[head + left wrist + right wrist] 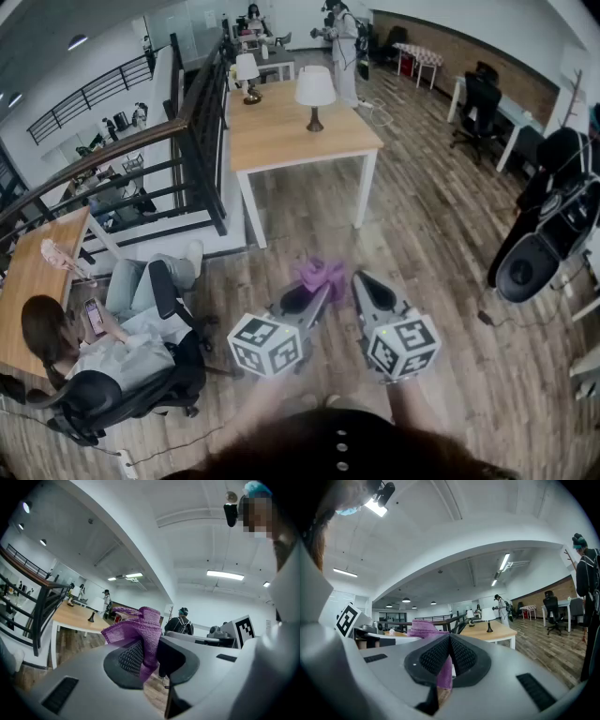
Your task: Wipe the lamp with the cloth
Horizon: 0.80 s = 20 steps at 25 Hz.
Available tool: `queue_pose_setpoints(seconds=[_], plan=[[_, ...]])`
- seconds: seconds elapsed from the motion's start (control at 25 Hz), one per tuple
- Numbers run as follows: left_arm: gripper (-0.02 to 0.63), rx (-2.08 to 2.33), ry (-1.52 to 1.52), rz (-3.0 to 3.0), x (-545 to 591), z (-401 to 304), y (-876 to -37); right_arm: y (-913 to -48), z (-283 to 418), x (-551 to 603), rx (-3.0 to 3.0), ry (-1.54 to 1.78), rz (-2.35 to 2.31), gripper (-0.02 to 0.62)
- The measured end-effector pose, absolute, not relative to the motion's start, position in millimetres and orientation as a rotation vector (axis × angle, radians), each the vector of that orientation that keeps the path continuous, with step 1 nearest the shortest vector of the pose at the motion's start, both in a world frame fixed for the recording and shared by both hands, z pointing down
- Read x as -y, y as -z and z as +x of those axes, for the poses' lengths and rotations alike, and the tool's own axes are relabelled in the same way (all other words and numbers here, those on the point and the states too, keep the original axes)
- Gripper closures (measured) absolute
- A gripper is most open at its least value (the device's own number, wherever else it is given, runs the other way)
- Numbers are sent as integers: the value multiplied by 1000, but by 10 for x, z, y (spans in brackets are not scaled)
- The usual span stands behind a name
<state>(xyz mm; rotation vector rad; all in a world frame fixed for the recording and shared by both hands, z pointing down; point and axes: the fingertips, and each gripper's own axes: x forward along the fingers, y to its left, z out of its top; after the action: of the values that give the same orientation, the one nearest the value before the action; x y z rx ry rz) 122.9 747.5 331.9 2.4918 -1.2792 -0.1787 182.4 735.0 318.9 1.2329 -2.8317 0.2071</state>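
Now left claw (314, 296), right claw (360, 283) both clenched on cloth (322, 275); lamp (315, 94) upright on desk (281, 141), well apart, straight ahead, neither claw nearer.

Bright ceiling lighting; fisheye-bent edges; near foreground blurred.

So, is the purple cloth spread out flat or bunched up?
Bunched up. The purple cloth stands in crumpled folds, pinched by both the left hand-held gripper and the right hand-held gripper.
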Motion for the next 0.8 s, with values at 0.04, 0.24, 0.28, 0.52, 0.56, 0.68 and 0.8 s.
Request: queue_pose_setpoints(seconds=[0.04,0.24,0.28,0.52,0.56,0.68,0.8], plan=[[529,1280,178,2493,-7465,1215,-3325,-3199,1811,-7336,2830,-204,1235,583],[529,1279,174,2501,-7391,1180,-3323,-3219,1789,-7231,2831,-212,1259,583],[529,1281,171,2503,-7370,1172,-3334,-3228,1783,-7210,2830,-214,1261,583],[529,1274,158,2511,-7259,1093,-3375,-3259,1671,-7113,2817,-199,1291,584],[529,1270,158,2518,-7237,1087,-3368,-3244,1657,-7089,2824,-200,1296,584],[529,1240,107,2571,-7196,1106,-3378,-3210,1603,-7040,2877,-231,1286,583],[529,1228,55,2604,-7099,1041,-3413,-3234,1540,-6944,2882,-229,1305,583]])
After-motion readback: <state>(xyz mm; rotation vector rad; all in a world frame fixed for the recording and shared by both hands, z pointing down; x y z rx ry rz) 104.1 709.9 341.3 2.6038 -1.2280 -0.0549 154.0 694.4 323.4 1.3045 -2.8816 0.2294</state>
